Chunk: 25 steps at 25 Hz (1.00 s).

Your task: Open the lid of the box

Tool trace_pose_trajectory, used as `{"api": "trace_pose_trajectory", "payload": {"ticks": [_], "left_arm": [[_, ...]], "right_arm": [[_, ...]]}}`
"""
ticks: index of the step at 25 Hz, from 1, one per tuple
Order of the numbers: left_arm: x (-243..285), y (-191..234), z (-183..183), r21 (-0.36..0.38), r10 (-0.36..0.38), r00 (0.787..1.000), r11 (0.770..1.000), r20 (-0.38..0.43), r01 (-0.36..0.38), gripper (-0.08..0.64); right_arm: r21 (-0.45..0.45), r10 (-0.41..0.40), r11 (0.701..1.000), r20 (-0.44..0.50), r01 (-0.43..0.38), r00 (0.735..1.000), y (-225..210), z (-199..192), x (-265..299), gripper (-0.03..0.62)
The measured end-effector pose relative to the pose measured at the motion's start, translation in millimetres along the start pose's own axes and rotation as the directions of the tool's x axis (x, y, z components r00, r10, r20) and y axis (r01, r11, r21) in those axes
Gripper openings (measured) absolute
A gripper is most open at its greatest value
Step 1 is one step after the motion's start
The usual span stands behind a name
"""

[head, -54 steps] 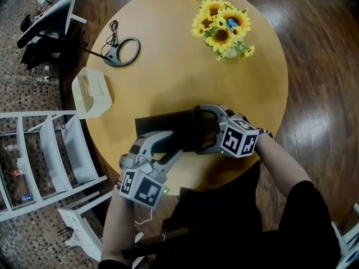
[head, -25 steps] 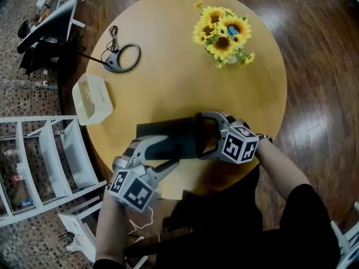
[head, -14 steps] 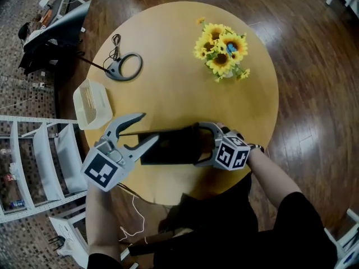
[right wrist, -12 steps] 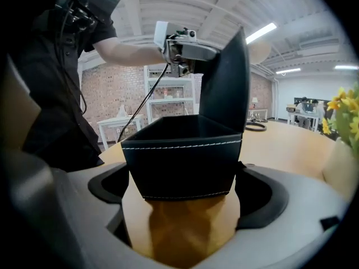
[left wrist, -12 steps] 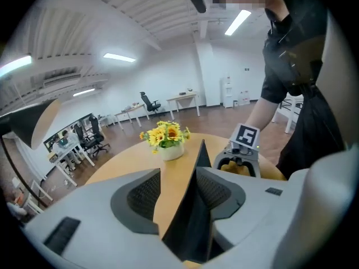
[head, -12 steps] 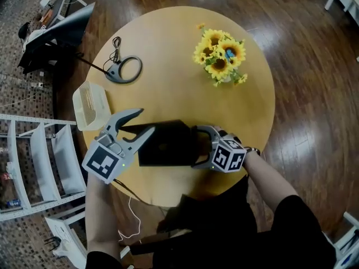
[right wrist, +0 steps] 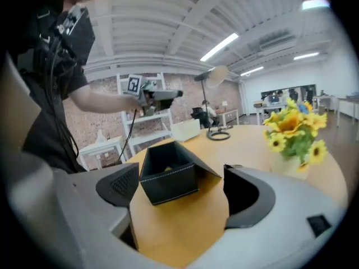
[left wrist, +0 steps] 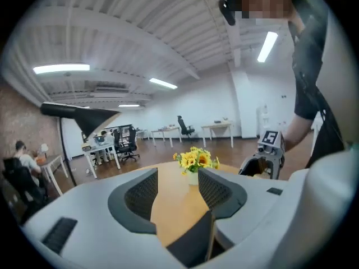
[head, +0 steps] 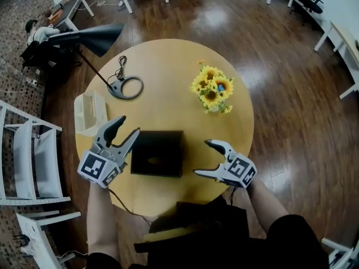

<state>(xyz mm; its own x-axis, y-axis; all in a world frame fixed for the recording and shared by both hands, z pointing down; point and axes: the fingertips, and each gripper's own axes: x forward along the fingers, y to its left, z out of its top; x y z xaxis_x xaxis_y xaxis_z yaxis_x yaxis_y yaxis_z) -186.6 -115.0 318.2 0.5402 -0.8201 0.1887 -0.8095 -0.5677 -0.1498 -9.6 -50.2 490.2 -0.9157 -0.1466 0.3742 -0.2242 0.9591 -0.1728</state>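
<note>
Inside box (head: pixel 171 144), yellowish item (head: pixel 152 161) too small to identify.

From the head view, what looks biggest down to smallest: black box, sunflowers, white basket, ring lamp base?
1. black box
2. sunflowers and white basket: look about alike, can't rank.
3. ring lamp base

It was an open-plan office. A dark wood floor (head: pixel 280 94) spread wide around the round surface (head: pixel 168 66). Beyond its far edge stood white desks (left wrist: pixel 219 128) and black swivel chairs (left wrist: pixel 183 125), with people (left wrist: pixel 21 156) seated at workstations. Long strip lights (left wrist: pixel 61 68) hung under a ribbed white ceiling (left wrist: pixel 140 27). A brick wall (right wrist: pixel 101 116) and white shelving (head: pixel 33 150) stood off the surface's left edge.
</note>
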Motion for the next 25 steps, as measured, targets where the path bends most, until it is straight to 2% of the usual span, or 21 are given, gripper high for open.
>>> {"api": "trace_pose_trajectory", "payload": {"ticks": [3,5,7,9,11,12,13,14,15,16,19,25], "left_arm": [[-43.1,14.4,11.3,-0.161,0.114,0.984,0.983,0.137,-0.092,0.209],[-76.0,20.3,17.3,-0.219,0.183,0.963,0.966,0.195,-0.14,0.18],[-109.2,22.2,21.2,-0.257,0.244,0.94,0.949,0.238,-0.182,0.161],[-140.5,23.7,22.3,-0.29,0.313,0.909,0.929,0.275,-0.232,0.114],[-167.0,26.8,19.6,-0.33,0.391,0.868,0.899,0.307,-0.288,0.105],[-178.4,27.5,16.1,-0.358,0.429,0.845,0.88,0.319,-0.311,0.075],[-188.4,26.5,11.5,-0.387,0.46,0.826,0.862,0.326,-0.327,0.057],[-196.4,24.0,6.6,-0.412,0.483,0.812,0.846,0.327,-0.337,0.057],[-202.1,20.5,2.2,-0.43,0.499,0.803,0.834,0.325,-0.345,0.047],[-205.5,16.2,-1.1,-0.441,0.51,0.798,0.826,0.322,-0.351,0.031],[-207.7,-1.4,-7.5,-0.461,0.527,0.79,0.812,0.314,-0.358,0.031],[-213.4,-35.2,-15.7,-0.514,0.544,0.784,0.784,0.298,-0.348,0.031]], "right_arm": [[0.045,-0.078,0.996,0.117,0.073,0.99,-10.3,40.7,-33.7,0.44],[0.052,-0.105,0.994,0.187,0.097,0.977,-11.2,71.3,-47.4,0.437],[0.023,-0.114,0.993,0.252,0.112,0.961,-9.5,104.0,-54.2,0.367],[-0.016,-0.122,0.991,0.319,0.134,0.94,-4.4,139.3,-56.5,0.317],[-0.044,-0.14,0.984,0.407,0.173,0.902,-3.1,172.9,-59.3,0.23],[-0.044,-0.155,0.98,0.448,0.194,0.881,-4.0,185.5,-60.8,0.16],[-0.036,-0.174,0.976,0.475,0.217,0.863,-5.1,194.0,-61.5,0.123],[-0.03,-0.2,0.969,0.487,0.245,0.85,-6.4,198.9,-61.2,0.12],[-0.031,-0.232,0.959,0.486,0.282,0.843,-8.3,201.3,-60.1,0.057],[-0.042,-0.263,0.946,0.474,0.32,0.84,-10.4,202.1,-58.1,0.003],[-0.064,-0.324,0.92,0.426,0.386,0.845,-15.4,198.9,-54.1,0.002],[0.03,-0.344,0.929,0.433,0.369,0.833,-9.2,197.5,-65.5,0.002]]}}
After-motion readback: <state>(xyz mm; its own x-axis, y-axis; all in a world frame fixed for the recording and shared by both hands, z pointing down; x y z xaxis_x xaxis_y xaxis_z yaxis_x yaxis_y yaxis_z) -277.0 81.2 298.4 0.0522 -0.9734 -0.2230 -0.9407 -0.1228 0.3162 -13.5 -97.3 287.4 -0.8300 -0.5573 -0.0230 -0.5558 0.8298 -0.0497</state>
